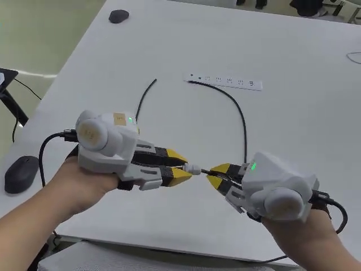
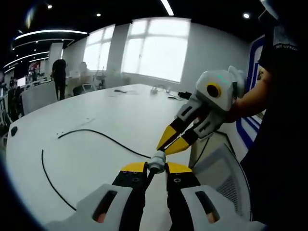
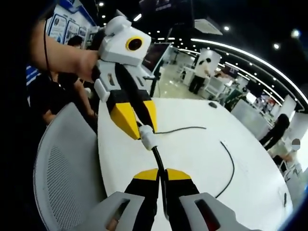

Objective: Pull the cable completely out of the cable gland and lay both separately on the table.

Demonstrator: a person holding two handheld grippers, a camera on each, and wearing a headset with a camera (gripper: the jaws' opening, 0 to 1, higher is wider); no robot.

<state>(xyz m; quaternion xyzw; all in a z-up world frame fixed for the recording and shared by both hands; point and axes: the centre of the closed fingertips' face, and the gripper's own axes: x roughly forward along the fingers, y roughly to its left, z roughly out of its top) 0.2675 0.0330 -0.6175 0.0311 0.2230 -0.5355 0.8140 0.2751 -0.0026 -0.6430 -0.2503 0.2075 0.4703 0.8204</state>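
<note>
The left claw (image 1: 185, 167) is clamped on the pale cable gland (image 1: 193, 169), its yellow tips pinching the gland from both sides. Facing it tip to tip, the right claw (image 1: 216, 175) is closed on the black cable (image 1: 243, 127) just beside the point where the cable leaves the gland. In the right gripper view a short, taut stretch of cable runs from the gland down between that claw's own yellow tips. The gland, with the cable in it, is held in the air over the near edge of the white bench (image 1: 293, 113), well apart from the white power strip (image 1: 225, 82) and on the person's side of it. From the right claw the cable curves away across the bench, and its far end lies just beside the power strip's left end. A second black lead (image 1: 144, 99) lies left of the power strip. A dark mouse (image 1: 21, 172) sits far left and nearer than the power strip.
</note>
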